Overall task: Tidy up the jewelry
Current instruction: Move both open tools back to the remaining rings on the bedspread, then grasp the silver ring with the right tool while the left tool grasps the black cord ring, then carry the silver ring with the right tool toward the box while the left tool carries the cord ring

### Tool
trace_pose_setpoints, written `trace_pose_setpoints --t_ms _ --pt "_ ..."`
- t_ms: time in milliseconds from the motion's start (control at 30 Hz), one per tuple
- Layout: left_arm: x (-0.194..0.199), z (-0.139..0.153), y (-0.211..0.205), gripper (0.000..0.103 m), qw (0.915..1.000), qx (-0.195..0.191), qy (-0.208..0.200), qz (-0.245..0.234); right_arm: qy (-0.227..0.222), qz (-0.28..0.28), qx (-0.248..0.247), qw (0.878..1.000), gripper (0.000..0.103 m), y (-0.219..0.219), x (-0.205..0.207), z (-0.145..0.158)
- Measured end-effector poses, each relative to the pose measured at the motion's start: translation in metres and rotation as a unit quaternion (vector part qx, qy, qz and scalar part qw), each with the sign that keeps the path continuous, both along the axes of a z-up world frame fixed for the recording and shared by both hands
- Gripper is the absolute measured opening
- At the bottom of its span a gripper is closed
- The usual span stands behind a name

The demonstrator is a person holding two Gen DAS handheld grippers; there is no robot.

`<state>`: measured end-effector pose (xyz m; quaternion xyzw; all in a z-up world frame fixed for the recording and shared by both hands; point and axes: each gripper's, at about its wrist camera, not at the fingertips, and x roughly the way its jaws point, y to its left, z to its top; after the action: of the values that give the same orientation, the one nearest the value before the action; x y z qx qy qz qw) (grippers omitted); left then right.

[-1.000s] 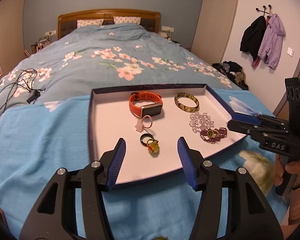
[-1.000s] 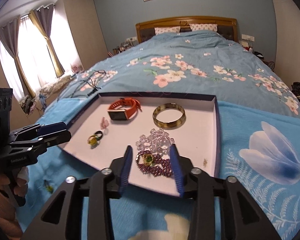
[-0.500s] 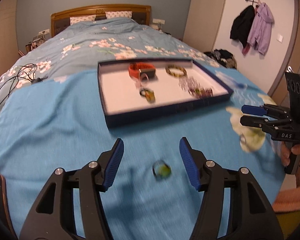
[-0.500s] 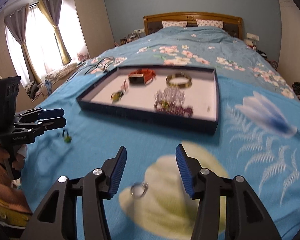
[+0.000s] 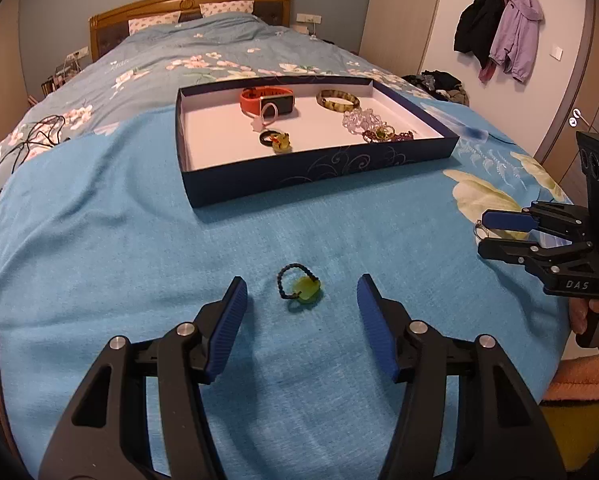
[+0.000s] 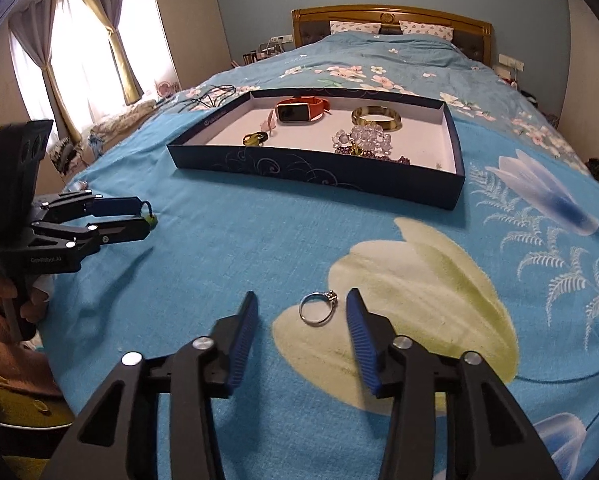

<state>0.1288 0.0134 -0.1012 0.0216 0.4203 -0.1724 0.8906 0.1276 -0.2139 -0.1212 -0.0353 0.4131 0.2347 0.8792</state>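
Your left gripper stands released, the green-stone ring lying on the blanket just ahead between its fingers. Your right gripper has just been closing, yet its pads touch nothing; the silver ring lies between them. Both rings look light, hard and slippery on soft cloth, so pinch across the band. The tray waits well beyond.

Both wrist cameras low over blanket, angled down toward headboard; both show tray.
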Motion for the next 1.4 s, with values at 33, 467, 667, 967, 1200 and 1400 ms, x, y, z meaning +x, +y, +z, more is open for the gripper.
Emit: trace_pose_setpoints --t_ms 33,467,667,967,1200,1400 --pt "0.001 0.000 -0.001 0.054 1.0000 0.000 0.001 -0.001 0.000 0.000 -0.004 1.000 0.041 0.001 0.000 0.000" --pt "0.004 -0.003 -0.009 0.020 1.0000 0.001 0.007 -0.002 -0.012 -0.010 -0.034 0.999 0.018 0.007 0.001 -0.001" --pt "0.006 -0.003 -0.011 0.019 1.0000 0.000 0.005 0.001 -0.012 -0.013 -0.029 0.999 0.016 0.006 0.001 0.000" --pt "0.006 -0.001 -0.012 0.013 1.0000 -0.007 0.002 0.000 -0.011 -0.017 -0.013 1.000 0.014 0.002 0.002 0.002" --pt "0.006 0.000 -0.014 0.013 1.0000 -0.007 0.001 0.002 -0.011 -0.019 0.014 1.000 0.014 -0.006 0.003 0.007" --pt "0.005 0.003 -0.014 0.013 0.9999 -0.012 -0.005 0.000 -0.017 -0.022 0.022 0.999 0.014 -0.008 0.006 0.011"
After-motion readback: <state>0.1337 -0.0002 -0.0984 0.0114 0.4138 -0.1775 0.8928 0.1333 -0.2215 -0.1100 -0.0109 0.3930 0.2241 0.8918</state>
